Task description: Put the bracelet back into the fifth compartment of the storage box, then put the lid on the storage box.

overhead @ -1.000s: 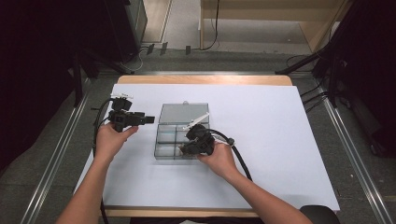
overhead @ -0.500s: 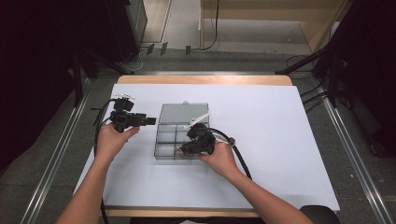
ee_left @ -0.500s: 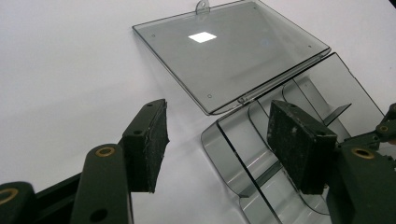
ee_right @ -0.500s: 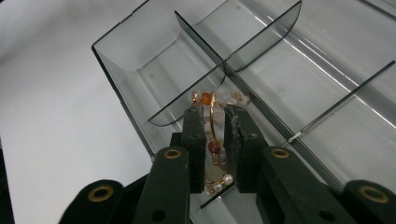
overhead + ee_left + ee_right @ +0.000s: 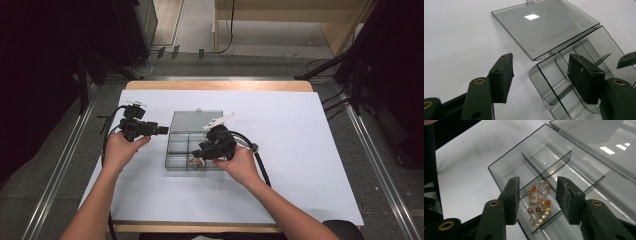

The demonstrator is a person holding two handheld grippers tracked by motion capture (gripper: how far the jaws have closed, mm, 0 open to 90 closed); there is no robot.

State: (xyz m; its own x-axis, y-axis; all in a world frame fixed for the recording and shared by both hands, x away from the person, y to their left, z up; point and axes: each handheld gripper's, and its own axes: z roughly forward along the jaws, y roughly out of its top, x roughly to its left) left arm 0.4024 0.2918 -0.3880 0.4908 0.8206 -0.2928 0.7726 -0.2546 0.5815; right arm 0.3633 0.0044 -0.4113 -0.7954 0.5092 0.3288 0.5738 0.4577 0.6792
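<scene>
A clear grey compartment box [image 5: 172, 150] sits mid-table with its lid [image 5: 196, 122] laid open flat behind it. A beaded chain [image 5: 196, 161] of orange, white and gold beads lies in a front compartment [image 5: 537, 207]. My right gripper [image 5: 196, 154] hovers just over that compartment. Its jaws have just been opening, and in the right gripper view [image 5: 539, 200] the pads stand apart above the beads without touching them. My left gripper [image 5: 162, 130] is held left of the box, pointing at it. It is open with nothing between its pads [image 5: 541, 77].
White table surface [image 5: 300, 150] spreads wide to the right and in front of the box. Cables trail from both grippers. Metal rails [image 5: 65, 165] and dark equipment flank the table. The right gripper's tip [image 5: 626, 60] shows at the edge of the left gripper view.
My right gripper has lifted slightly over the box's front compartments and its jaws have spread apart. The left hand and its gripper have stayed where they were.
</scene>
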